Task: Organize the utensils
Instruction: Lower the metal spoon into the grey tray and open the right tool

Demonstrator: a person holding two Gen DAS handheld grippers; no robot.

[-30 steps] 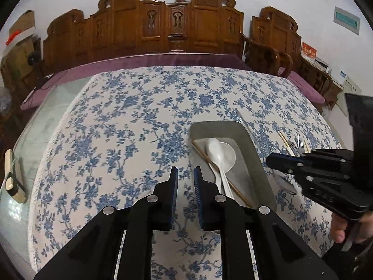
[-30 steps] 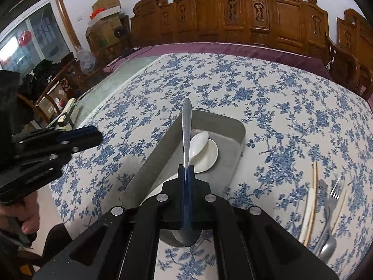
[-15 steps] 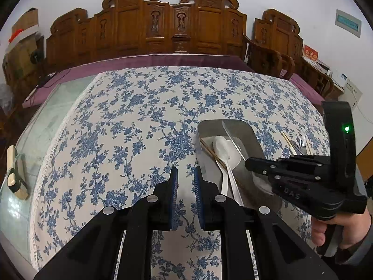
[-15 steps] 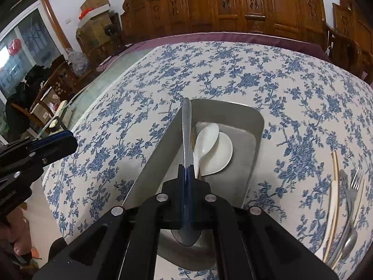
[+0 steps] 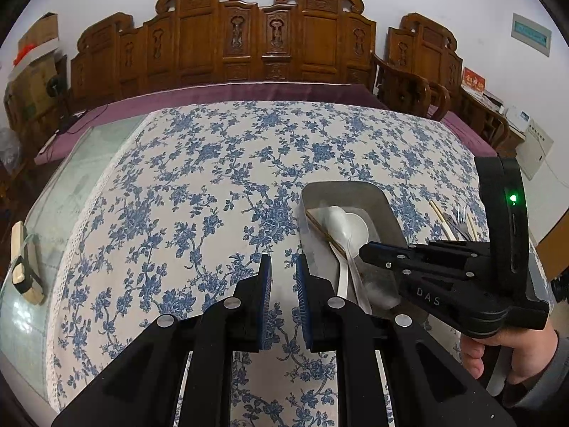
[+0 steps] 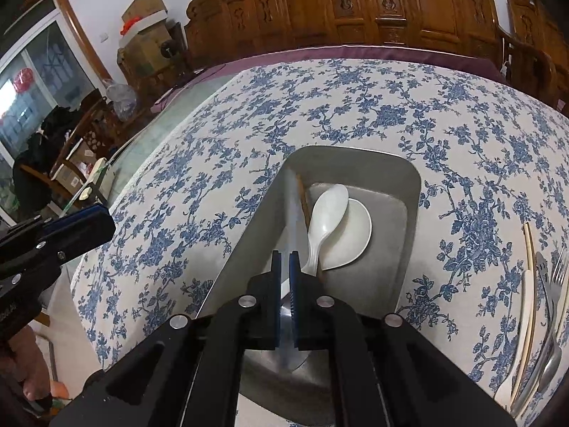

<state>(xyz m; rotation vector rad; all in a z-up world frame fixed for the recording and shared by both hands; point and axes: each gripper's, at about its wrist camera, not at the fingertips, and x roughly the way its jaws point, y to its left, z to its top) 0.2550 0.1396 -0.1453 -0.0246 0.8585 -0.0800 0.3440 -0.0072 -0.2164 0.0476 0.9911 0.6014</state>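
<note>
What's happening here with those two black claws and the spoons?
A person holds a claw in each hand and is sorting utensils into a grey tray. The right claw has brought a metal spoon down into the tray beside two white spoons; its jaws have just been opening, with the handle between them. The left claw is empty above the tablecloth. More utensils wait on the cloth.

"DAS" in pale letters on the right gripper (image 5: 362,251) body (other signs unreadable)
</note>
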